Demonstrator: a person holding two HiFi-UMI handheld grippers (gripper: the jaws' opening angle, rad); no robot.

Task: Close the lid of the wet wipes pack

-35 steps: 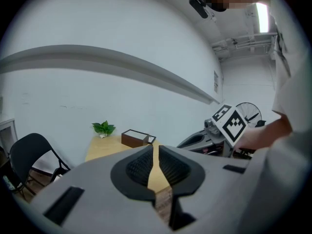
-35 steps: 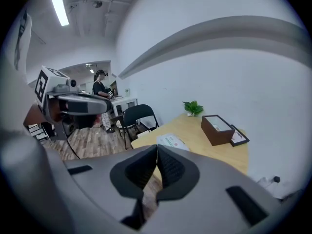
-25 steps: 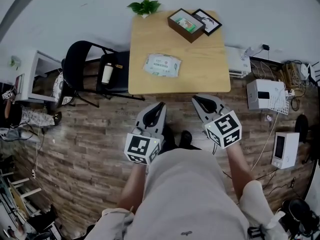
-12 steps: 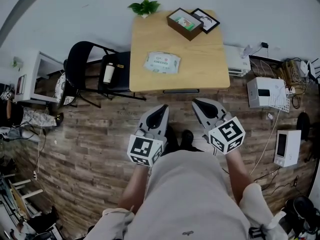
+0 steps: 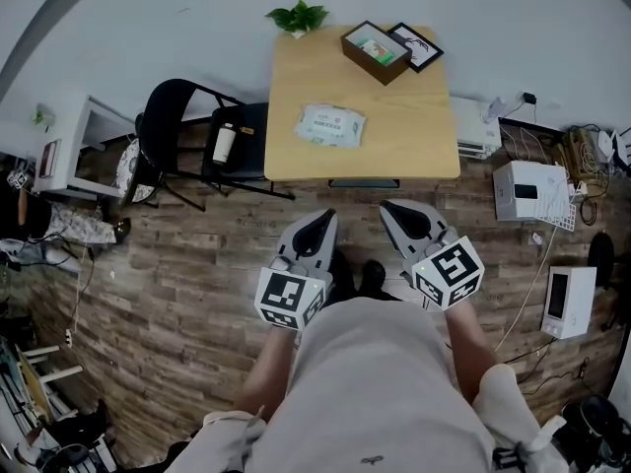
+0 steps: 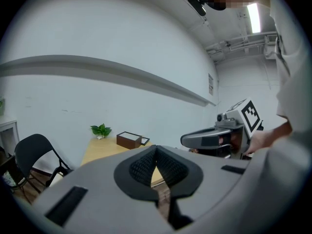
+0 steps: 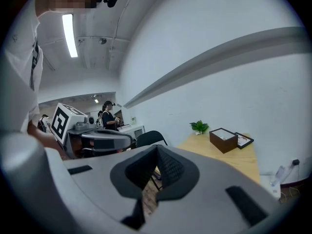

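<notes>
Both my tongs are pinched shut with nothing in them. Left tongs [image 5: 320,217] and right tongs [image 5: 390,208] sit side by side over the floor [image 5: 177,264], short of the table [image 5: 404,136]. The wipes pack [image 5: 331,126] lies flat mid-table, well apart from them.

At far left corner of table [image 5: 419,141], plant [image 5: 299,16]; at far right corner, box [image 5: 375,52] beside picture frame [image 5: 416,46]; mid-table, wet wipes pack [image 5: 331,126]; off left edge, chair [image 5: 175,131].

Lab with cables [image 5: 577,151] and appliances [image 5: 527,190]
</notes>
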